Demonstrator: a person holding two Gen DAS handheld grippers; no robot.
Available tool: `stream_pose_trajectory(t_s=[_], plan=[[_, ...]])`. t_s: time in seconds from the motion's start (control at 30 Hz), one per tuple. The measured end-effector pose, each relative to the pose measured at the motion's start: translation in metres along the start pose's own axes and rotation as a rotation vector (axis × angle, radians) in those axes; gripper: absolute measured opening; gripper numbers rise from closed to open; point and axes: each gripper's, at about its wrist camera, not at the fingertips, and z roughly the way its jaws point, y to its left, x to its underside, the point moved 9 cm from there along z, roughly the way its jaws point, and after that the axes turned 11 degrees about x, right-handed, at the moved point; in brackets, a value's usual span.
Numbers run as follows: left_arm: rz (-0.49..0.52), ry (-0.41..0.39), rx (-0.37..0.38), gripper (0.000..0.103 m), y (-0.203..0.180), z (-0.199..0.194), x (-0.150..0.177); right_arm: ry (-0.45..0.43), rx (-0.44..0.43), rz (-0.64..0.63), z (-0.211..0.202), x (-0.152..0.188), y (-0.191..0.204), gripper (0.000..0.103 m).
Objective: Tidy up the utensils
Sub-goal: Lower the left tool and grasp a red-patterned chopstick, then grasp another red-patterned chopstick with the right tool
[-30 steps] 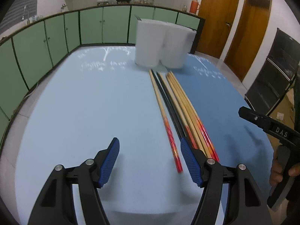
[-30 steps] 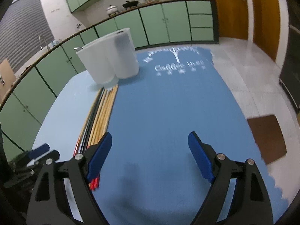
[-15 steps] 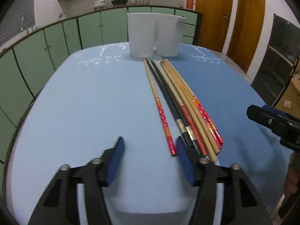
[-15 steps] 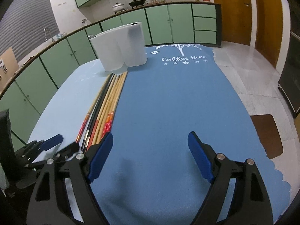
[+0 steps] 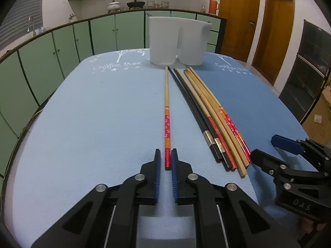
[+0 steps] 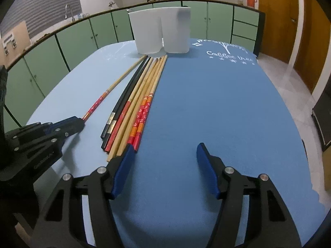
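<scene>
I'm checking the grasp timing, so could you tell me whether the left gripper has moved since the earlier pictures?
Yes. The left gripper has closed and shifted toward the chopstick bundle: its fingers now flank the lone red-ended chopstick, which earlier lay by its right finger.

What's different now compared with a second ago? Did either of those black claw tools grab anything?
The left gripper dropped low and narrowed its jaws around the red end of the lone chopstick, which now lies apart from the bundle of chopsticks. Whether it is actually pinched isn't clear. The right gripper stayed wide open, holding nothing. The white holder hasn't moved.
</scene>
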Motion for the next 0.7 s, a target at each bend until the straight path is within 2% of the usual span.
stream_pose_trajectory(t_s=[0.23, 0.43, 0.6, 0.7], plan=[[-0.005, 0.002, 0.012, 0.010, -0.001, 0.001, -0.001, -0.011, 0.068, -0.025, 0.002, 0.000, -0.006, 0.055], [-0.014, 0.000, 0.014, 0.010, 0.000, 0.002, -0.001, -0.007, 0.025, -0.038, 0.001, 0.001, 0.001, 0.055], [-0.016, 0.000, 0.015, 0.010, 0.001, 0.002, -0.001, -0.015, 0.034, -0.051, 0.004, -0.003, 0.009, 0.054], [-0.017, -0.002, 0.014, 0.010, 0.000, 0.004, -0.002, -0.018, 0.035, -0.030, 0.008, -0.008, 0.009, 0.045]])
